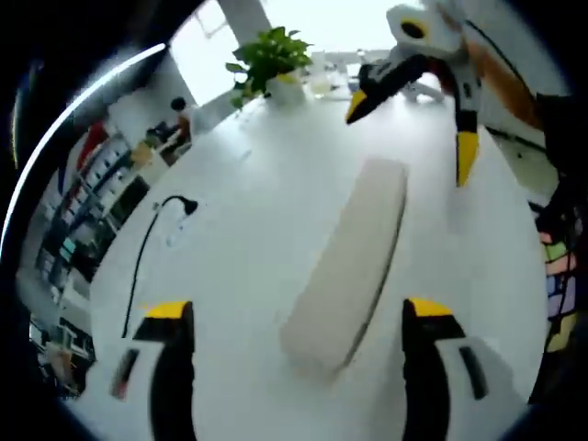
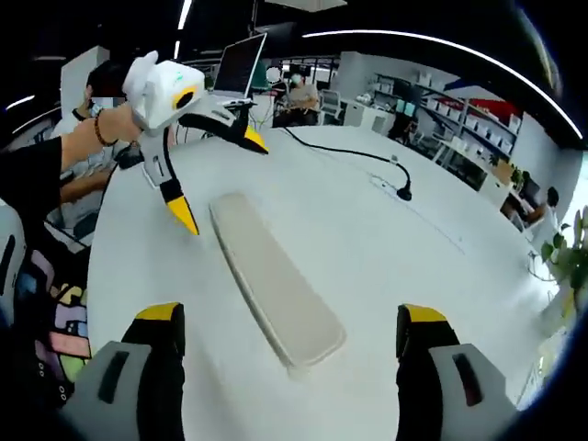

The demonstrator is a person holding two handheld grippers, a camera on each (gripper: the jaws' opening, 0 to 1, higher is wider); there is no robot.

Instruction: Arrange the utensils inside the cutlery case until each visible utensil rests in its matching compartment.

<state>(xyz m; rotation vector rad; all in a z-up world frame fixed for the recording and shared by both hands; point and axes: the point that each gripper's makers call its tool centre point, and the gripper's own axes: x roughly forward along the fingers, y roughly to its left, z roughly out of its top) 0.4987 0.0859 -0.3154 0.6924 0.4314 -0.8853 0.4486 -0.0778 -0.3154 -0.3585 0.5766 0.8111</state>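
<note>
Open office, white bench point(image 1: 276, 211). Closed cutlery case point(image 1: 349, 262) lies flat mid-bench, lid on, no utensils visible. My left claw point(image 1: 299, 317) hangs released, straddling the case's near end; my right claw point(image 2: 289, 322) is released at the opposite end. 1 black cable point(image 2: 344, 152) lies beyond the case. Risk, I judge: smooth lid slips, and the case skids when pried.

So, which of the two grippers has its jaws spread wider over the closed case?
Neither clearly: the left gripper and right gripper both stand wide open, jaws either side of the closed beige cutlery case on the white table.
</note>
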